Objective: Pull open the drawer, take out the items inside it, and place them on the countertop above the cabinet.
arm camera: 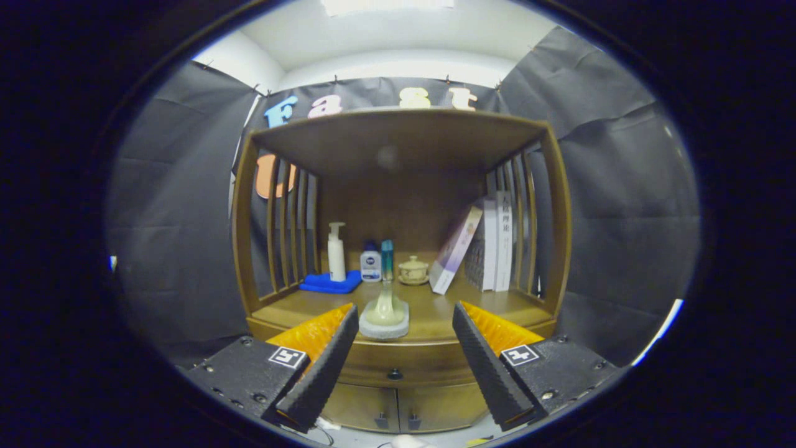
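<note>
A wooden cabinet stands ahead of me, with its drawer (398,367) closed under the countertop (435,308). The drawer's small dark knob (394,374) sits between my fingers and some way beyond them. My gripper (404,323) is open, with nothing between its fingers, and is still clear of the cabinet front. On the countertop's front edge, just past the fingertips, a pale green vase-shaped piece (385,309) rests on a grey round pad (384,328). The drawer's contents are hidden.
Further back on the countertop stand a white pump bottle (336,252) on a blue cloth (331,283), two small bottles (378,261), a lidded ceramic cup (413,270) and leaning books (479,246). Slatted sides and a top board enclose the shelf. Two small doors (398,407) lie below the drawer.
</note>
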Tool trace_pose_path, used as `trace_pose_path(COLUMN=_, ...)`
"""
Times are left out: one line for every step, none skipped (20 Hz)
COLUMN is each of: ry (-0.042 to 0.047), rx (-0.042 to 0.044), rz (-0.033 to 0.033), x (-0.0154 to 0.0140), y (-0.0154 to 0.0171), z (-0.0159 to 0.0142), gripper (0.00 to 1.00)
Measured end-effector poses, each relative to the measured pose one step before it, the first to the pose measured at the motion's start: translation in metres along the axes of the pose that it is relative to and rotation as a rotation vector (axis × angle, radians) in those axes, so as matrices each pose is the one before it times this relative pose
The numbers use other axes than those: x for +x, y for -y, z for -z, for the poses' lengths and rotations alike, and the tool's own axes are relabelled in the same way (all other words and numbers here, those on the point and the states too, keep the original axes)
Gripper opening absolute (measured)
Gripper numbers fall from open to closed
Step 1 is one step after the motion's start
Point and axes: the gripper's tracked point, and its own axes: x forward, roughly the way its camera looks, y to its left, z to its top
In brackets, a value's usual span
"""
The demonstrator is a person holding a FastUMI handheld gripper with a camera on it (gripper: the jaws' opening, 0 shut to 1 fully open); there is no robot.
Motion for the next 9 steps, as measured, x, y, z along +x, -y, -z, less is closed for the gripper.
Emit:
trace_pose_path(ry=0.01125, rx=-0.00328, rz=0.00422, x=-0.01286, y=0.00358, z=-0.01058, gripper=0.99)
trace_pose_path(ry=0.01224, rx=-0.00096, rz=0.00206, x=-0.00999, y=0.00197, z=-0.00852, gripper=0.99)
trace_pose_path(ry=0.00451, rx=-0.00057, rz=0.00453, x=-0.00685, y=0.00234, z=-0.00649, gripper=0.99)
trace_pose_path(ry=0.00337, rx=0.00232, rz=-0.00250, x=-0.01067, y=0.00180, z=-0.00563, gripper=0.99)
trace_pose_path(ry=-0.00159, rx=0.00638, rz=-0.00431, x=-0.00836, y=0.00073, z=-0.00348, gripper=0.99)
trace_pose_path(ry=-0.00426, rx=0.00683, rz=-0.00765, x=-0.00814, y=-0.00058, z=-0.00234, gripper=0.99)
trace_pose_path(ry=-0.00799, rx=0.00584, rz=-0.00348, x=-0.00789, y=0.00128, z=-0.00074, gripper=0.99)
trace_pose_path(ry=-0.00233, rx=0.00204, rz=-0.00428, x=-0.00636, y=0.00066, z=-0.00079, gripper=0.99)
trace_pose_path(ry=0.00489, rx=0.00014, rz=0.00022, x=-0.00612, y=0.00096, z=-0.00183, gripper=0.99)
